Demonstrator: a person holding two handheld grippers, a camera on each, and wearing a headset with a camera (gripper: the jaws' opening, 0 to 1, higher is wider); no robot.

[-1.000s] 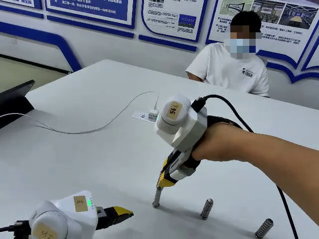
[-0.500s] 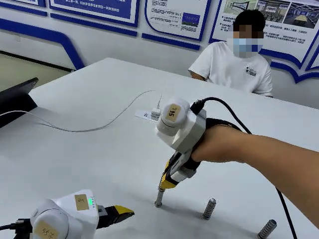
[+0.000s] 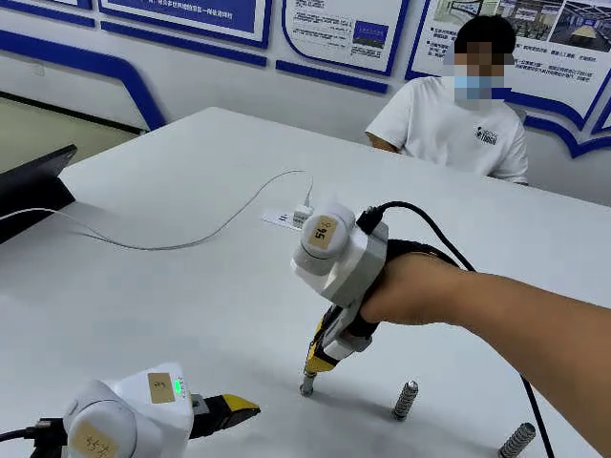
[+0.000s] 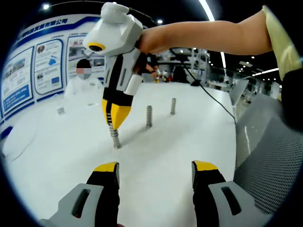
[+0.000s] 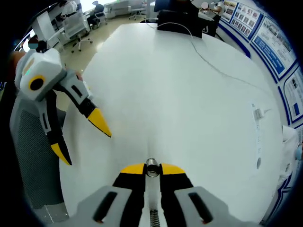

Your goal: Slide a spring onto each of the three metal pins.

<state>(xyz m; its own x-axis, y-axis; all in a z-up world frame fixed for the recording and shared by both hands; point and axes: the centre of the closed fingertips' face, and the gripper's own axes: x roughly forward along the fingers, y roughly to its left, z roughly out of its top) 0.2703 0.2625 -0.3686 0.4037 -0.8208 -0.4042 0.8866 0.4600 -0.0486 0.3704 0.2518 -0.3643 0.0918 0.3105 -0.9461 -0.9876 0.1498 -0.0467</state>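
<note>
1. The right tongs [image 3: 314,365], low in the centre of the head view, are pinched narrow on a spring [image 4: 110,118] and hold it upright.
2. Directly beneath their yellow tips the near pin [image 3: 306,385] stands on the white surface [image 3: 172,286]. The spring's lower end is at the pin's top.
3. Toward the lower right of that frame, the second pin [image 3: 406,400] and the third pin [image 3: 516,440] each already carry a spring.
4. The left tongs [image 4: 155,166], at the bottom of the left gripper view, stand wide and point at the near pin, well apart from it.

White table [image 3: 191,305] holds three pins [image 3: 406,399] (upright), cable [image 3: 143,248].
</note>
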